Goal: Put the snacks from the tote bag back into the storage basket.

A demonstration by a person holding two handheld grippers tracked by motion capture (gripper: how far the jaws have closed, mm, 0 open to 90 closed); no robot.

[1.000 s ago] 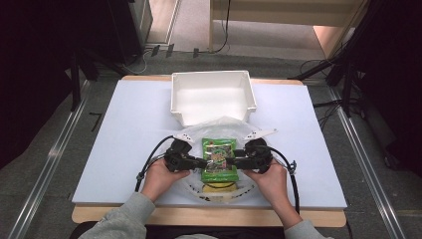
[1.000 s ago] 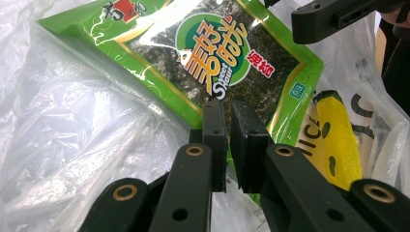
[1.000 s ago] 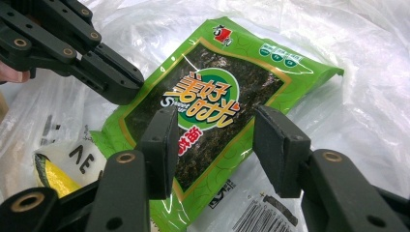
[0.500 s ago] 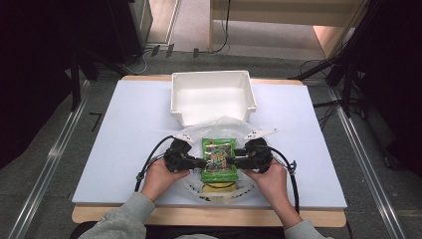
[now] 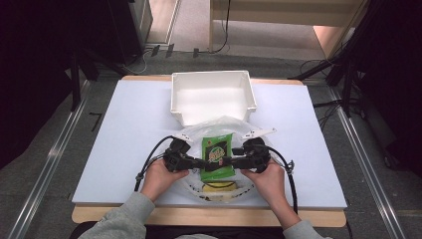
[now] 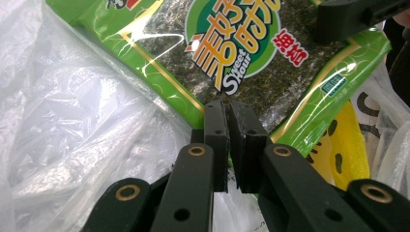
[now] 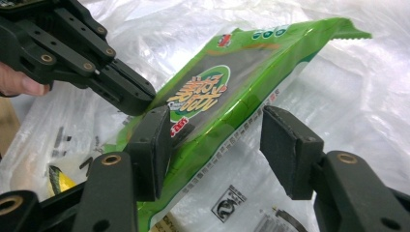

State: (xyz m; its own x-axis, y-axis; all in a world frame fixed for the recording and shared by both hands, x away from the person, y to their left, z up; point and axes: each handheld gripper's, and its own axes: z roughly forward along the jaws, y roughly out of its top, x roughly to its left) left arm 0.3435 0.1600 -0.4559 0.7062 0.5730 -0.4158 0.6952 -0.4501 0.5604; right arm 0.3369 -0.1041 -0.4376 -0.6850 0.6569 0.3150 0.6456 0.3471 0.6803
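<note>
The table (image 5: 124, 149) carries a white bin (image 5: 211, 97) beyond both grippers and a clear bag (image 5: 219, 127) spread beneath them. A green packet (image 5: 218, 157) lies between them on the bag. The left gripper (image 6: 227, 113) pinches the packet's edge, though its pads hide the contact. The right gripper (image 7: 215, 145) has just been opening, jaws spread astride the packet's other edge. A yellow item (image 6: 345, 150) is half hidden under the packet.
</note>
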